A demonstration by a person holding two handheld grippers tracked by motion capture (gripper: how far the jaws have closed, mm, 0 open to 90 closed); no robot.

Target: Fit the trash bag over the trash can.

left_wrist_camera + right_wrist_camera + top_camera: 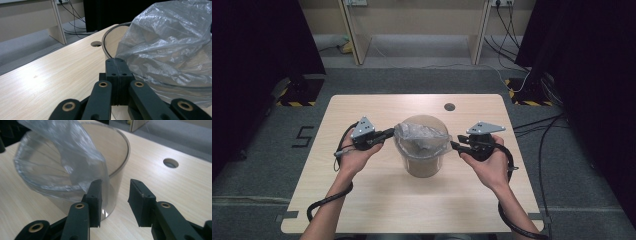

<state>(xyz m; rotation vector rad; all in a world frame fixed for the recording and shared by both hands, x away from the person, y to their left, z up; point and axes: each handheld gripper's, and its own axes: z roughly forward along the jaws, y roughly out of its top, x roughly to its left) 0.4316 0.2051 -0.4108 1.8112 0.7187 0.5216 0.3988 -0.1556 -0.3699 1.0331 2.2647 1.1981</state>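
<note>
A clear round container point(421, 162) stands mid-table, with a crumpled clear plastic bag point(419, 136) pushed into its mouth and folded over the rim. My left gripper point(389, 133) meets the bag's left edge. In the left gripper view its jaws point(117, 61) are pressed shut at the edge of the bag point(170, 45), beside the container's rim point(107, 48). My right gripper point(453, 145) is at the container's right side. In the right gripper view it point(116, 190) stands open, its left jaw against the film-covered wall point(110, 192) below the bag point(70, 157).
The wooden table point(377, 200) has a round cable hole point(449, 107) behind the container. Black cables trail from both grippers toward the front edge. Desk legs and floor cables lie beyond the far edge, and dark curtains hang on both sides.
</note>
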